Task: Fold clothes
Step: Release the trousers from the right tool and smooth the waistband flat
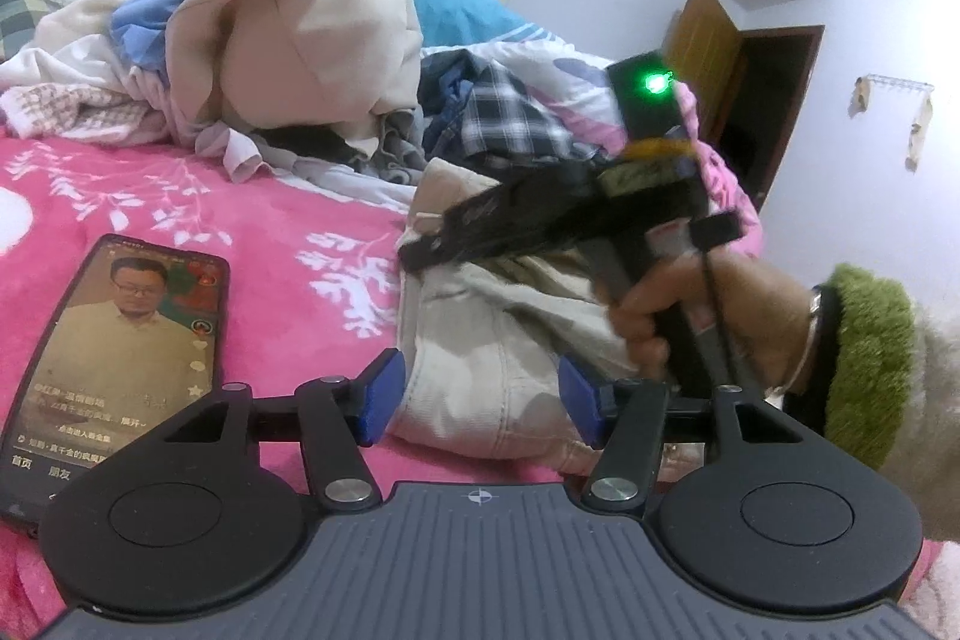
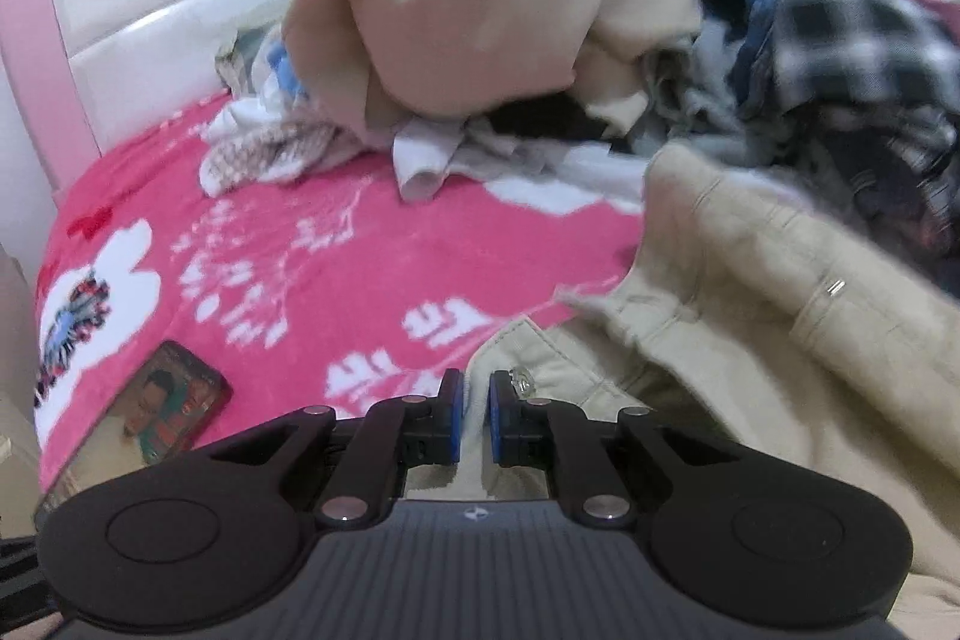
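Note:
Beige trousers [image 1: 480, 328] lie bunched on the pink blanket [image 1: 270, 220]. My left gripper [image 1: 480, 400] stands half wide, and a thick fold of the trousers fills the gap between its blue pads, touching both. My right gripper [image 1: 417, 250], held by a hand [image 1: 660, 316] with a green cuff, comes in from the right and points down onto the trousers. In the right wrist view my right gripper [image 2: 477, 418] is nearly closed on a thin edge of the trousers [image 2: 750, 340] beside the waistband button [image 2: 519, 379].
A heap of unfolded clothes [image 1: 300, 40] with a plaid shirt [image 1: 498, 112] fills the bed behind the trousers. A phone [image 1: 120, 352] with its screen lit lies on the blanket to the left. The white padded headboard [image 2: 150, 10] bounds the far side.

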`<action>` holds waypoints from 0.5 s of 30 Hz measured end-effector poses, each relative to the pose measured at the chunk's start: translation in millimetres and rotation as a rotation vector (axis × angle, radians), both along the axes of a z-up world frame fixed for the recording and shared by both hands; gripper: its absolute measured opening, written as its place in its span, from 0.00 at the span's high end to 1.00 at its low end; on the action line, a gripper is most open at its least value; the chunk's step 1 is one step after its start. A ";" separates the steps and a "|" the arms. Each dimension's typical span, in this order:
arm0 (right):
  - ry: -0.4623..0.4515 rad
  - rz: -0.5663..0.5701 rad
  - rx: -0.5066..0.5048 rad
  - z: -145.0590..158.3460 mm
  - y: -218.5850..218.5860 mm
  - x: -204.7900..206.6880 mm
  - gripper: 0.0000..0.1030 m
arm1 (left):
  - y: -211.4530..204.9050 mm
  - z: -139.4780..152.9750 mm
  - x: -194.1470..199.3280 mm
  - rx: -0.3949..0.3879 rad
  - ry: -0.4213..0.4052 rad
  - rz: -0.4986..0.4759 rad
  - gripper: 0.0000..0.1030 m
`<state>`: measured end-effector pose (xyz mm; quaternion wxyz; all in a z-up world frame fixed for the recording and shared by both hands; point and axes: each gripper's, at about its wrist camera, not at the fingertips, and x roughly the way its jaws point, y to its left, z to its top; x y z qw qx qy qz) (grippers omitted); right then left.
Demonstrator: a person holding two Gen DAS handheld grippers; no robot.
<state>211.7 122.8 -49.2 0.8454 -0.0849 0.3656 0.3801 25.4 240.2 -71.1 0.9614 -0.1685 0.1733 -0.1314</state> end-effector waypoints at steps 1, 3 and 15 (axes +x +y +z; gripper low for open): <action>-0.003 0.010 -0.007 -6.2 3.6 -0.1 0.90 | -0.2 -0.4 0.6 0.005 0.003 0.002 0.44; -0.021 0.028 -0.014 -14.4 9.9 -2.1 0.90 | -0.5 -0.9 0.5 0.013 0.007 0.006 0.44; 0.013 0.015 0.349 51.1 -66.8 -3.9 0.48 | -15.1 23.4 -11.6 0.094 -0.049 0.039 0.42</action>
